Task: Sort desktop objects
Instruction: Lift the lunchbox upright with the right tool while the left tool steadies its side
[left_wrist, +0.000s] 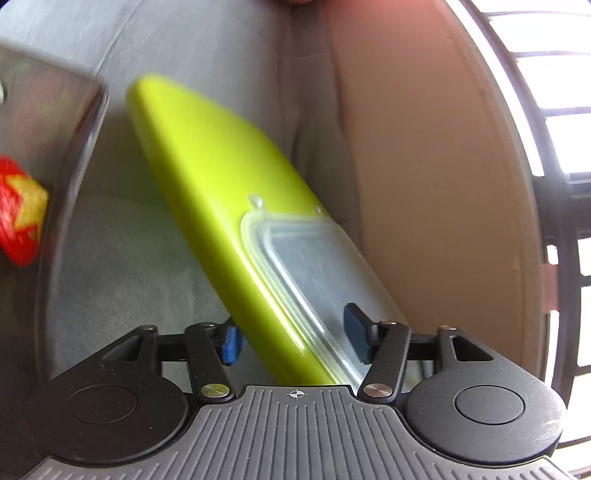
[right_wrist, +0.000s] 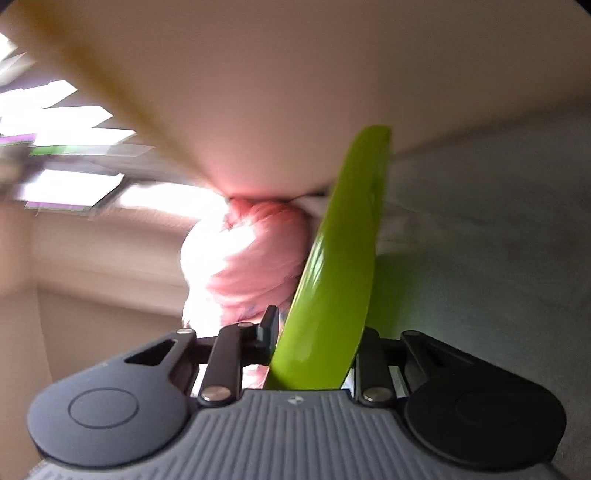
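Where grey cloth covers surface, beige wall behind.

L wrist cam sits right behind its gripper, angled down, v. close on the green case over grey cloth. R wrist cam looks nearly level along its fingers, same green case edge-on, equally close.
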